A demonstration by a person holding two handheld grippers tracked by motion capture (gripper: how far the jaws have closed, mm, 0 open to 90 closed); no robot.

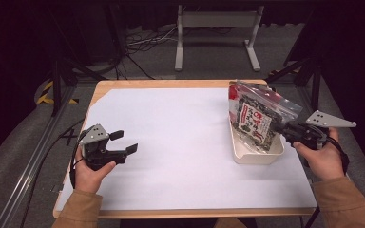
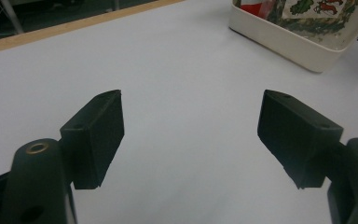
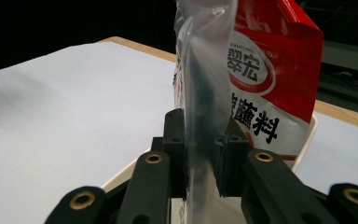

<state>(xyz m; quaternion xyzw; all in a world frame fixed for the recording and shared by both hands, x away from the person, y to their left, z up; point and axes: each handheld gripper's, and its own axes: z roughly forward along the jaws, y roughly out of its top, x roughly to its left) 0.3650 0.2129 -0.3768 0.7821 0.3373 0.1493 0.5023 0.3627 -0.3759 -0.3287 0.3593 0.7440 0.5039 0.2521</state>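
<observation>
High view: right tool (image 1: 279, 127) clamped on snack bag (image 1: 254, 121) in white tray (image 1: 259, 156); left tool (image 1: 123, 141) wide.

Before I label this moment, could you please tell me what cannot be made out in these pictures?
- White tray floor: high view, covered by the clear packet.
- Red packet lower part: right gripper view, behind the right gripper.
- Clear packet's small print: high view, too small.

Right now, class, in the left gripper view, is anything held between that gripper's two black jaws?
No: the left gripper stands wide open, with bare white table between its jaws.
</observation>
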